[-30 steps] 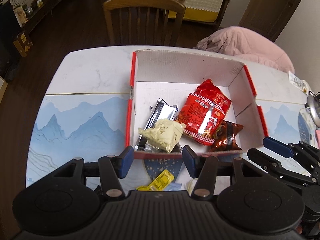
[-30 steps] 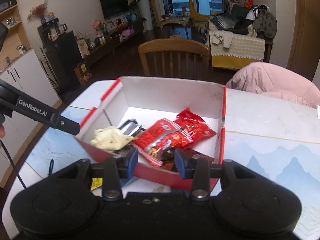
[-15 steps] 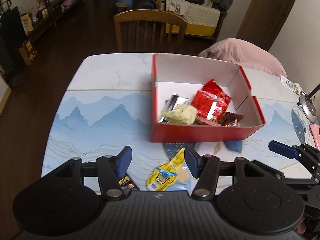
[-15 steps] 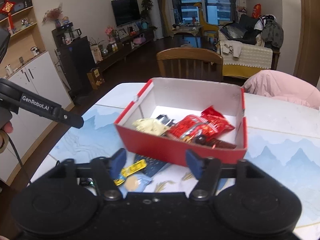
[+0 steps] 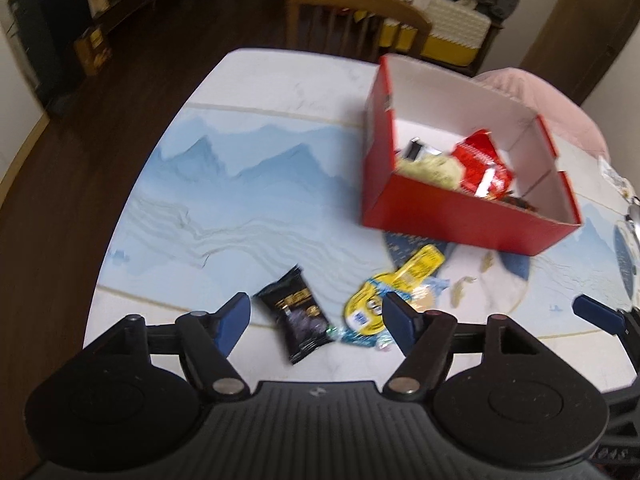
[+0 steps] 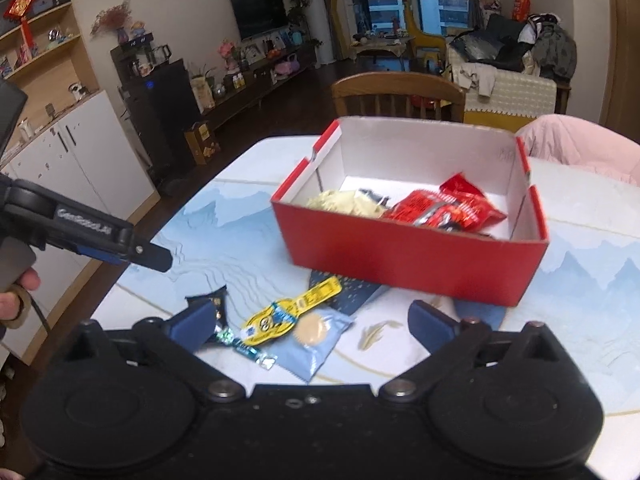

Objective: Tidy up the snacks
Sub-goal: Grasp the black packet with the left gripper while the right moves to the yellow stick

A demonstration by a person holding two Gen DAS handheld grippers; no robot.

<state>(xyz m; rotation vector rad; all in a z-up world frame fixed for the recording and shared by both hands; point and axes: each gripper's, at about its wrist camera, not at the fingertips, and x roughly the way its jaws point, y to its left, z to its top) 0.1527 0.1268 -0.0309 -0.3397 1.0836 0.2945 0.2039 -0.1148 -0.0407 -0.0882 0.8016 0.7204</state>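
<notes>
While both hover spread, left gripper (image 5: 316,318) overhangs black packet (image 5: 295,316).

Dark snack (image 6: 219,305) partly behind right tongs (image 6: 312,326); pkg text blurred.

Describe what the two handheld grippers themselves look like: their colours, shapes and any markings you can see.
Both are matte black plastic. The left gripper and right gripper each have two angled black fingers with dark blue pads, silver pivot screws and two round black discs on a ribbed body. The right wrist view shows white lettering along the left gripper's side; it is blurred.
</notes>
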